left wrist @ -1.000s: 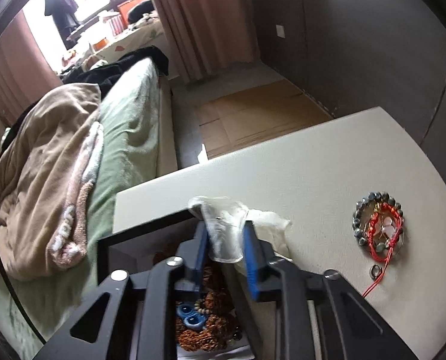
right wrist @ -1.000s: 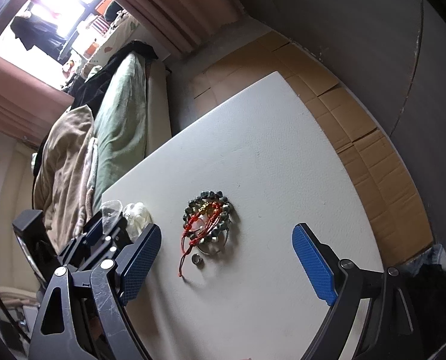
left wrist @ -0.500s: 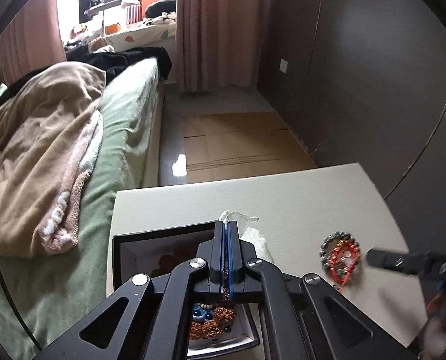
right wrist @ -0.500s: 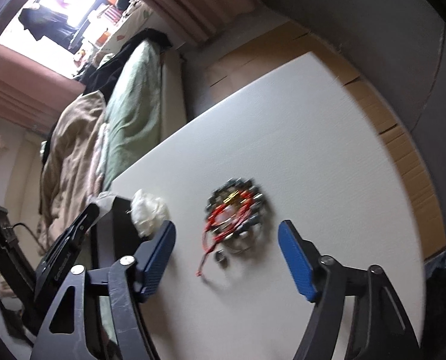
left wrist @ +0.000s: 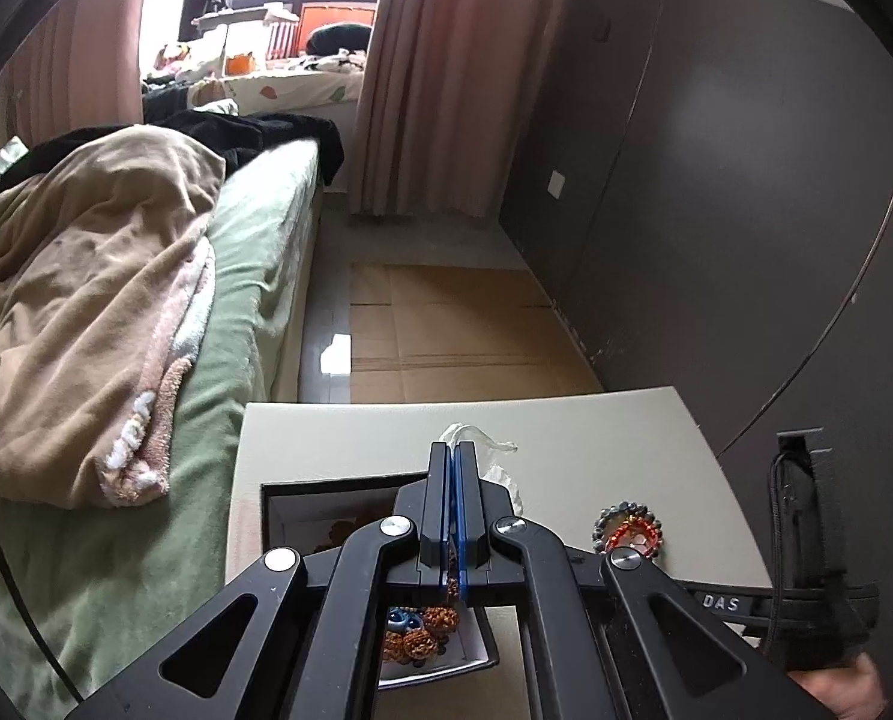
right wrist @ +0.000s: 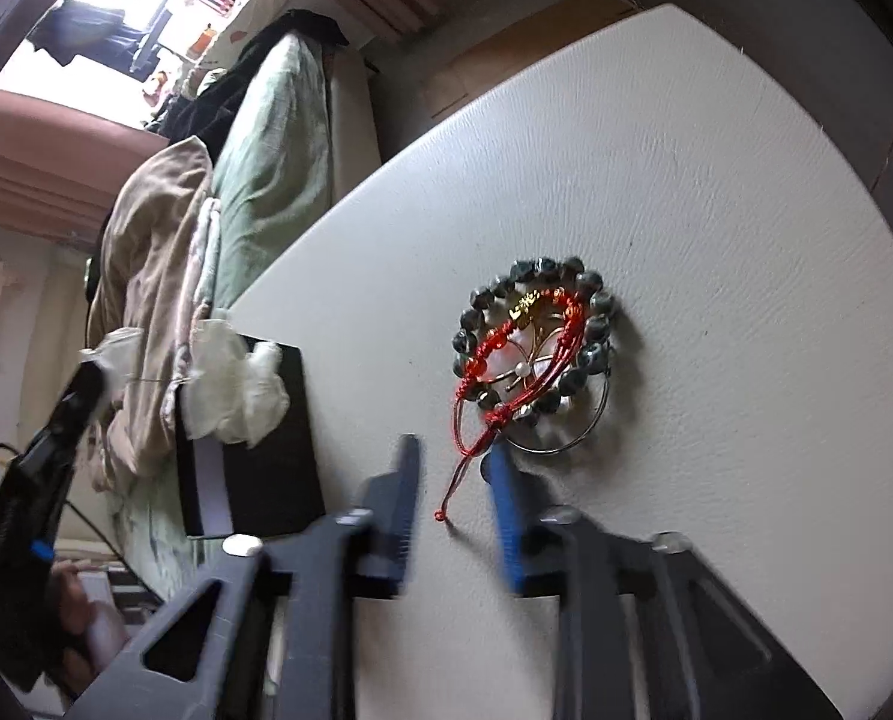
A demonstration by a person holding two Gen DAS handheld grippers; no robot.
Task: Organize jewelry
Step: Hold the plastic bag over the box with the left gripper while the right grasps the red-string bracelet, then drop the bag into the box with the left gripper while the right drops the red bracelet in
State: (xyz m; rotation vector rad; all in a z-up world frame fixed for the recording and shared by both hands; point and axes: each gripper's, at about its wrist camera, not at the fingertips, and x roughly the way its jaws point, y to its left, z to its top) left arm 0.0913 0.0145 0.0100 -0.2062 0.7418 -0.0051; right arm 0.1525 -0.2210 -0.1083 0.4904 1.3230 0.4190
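Bracelets (right wrist: 536, 354), a beaded ring tangled with a red cord (right wrist: 467, 462), lie on the white table (right wrist: 716, 180) just ahead of my right gripper (right wrist: 454, 450). The cord's loose tail runs down between its closing jaws, which still show a gap. A second ago those jaws stood wide and the pile lay farther off. My left gripper (left wrist: 453, 456) is pressed flush above the black box (left wrist: 278, 498); earlier it gripped the white bag (right wrist: 236, 396).
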